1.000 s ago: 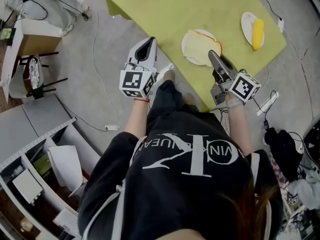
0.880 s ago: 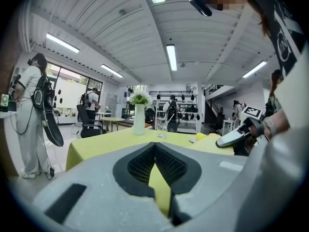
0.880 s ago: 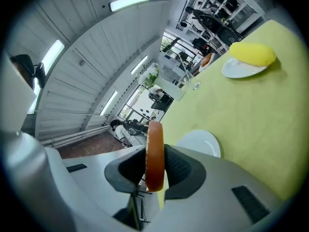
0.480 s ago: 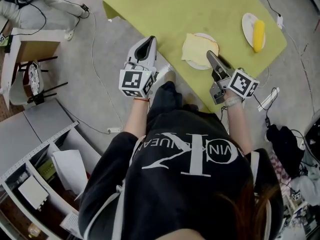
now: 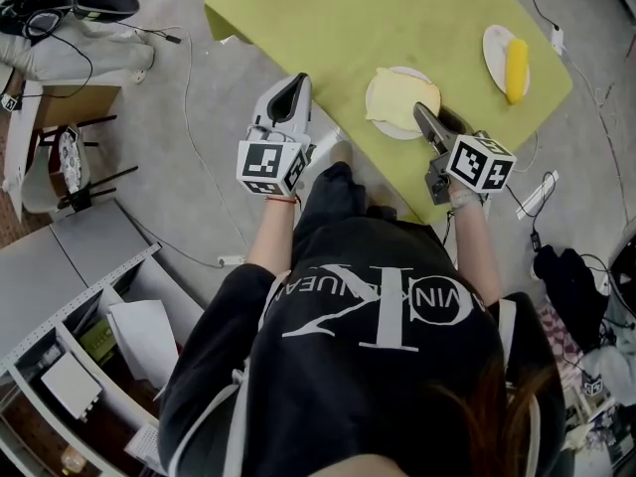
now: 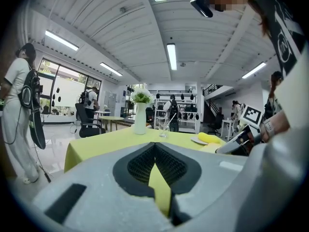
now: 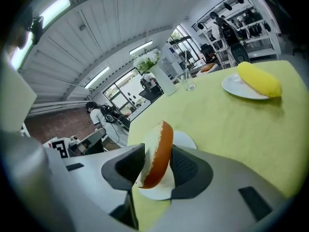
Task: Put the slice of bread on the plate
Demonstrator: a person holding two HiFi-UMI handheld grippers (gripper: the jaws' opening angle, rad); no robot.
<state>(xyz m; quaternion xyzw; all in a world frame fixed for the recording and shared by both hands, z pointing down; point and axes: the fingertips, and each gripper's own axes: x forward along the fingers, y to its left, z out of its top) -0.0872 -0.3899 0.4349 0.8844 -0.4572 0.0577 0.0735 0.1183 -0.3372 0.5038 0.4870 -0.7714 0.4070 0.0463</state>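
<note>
Yellow-green tabletop (image 5: 348,18) fills the far part of the head view, with grey floor (image 5: 179,127) all round it.

At the tabletop's near edge the right claw (image 5: 422,114) points away from the person and slightly down. Its jaws have just been opening and now stand apart. Between them is the slice of bread (image 7: 157,153), which stands on edge with its brown crust toward the right pad and its white face toward the left pad. The slice leans close against the left pad, and the pads look to rest beside it rather than pinch it, so the right claw (image 7: 157,149) is open.

Just under and beyond the slice is the white plate (image 7: 186,140). From the head view the slice of bread (image 5: 396,95) covers most of that plate (image 5: 390,132), and only a thin white rim shows at the near side.

Farther off to the right, well apart from this, a second plate (image 5: 492,46) carries a yellow piece of food (image 5: 512,66). At the far side of the tabletop stand a glass (image 7: 189,83) and a white vase (image 6: 140,120) of flowers.

The left claw (image 5: 288,87) is off the tabletop, over the floor to the left of its near corner, and roughly level. Its jaws (image 6: 154,146) meet at the tips with nothing between them, so it is closed and empty.
</note>
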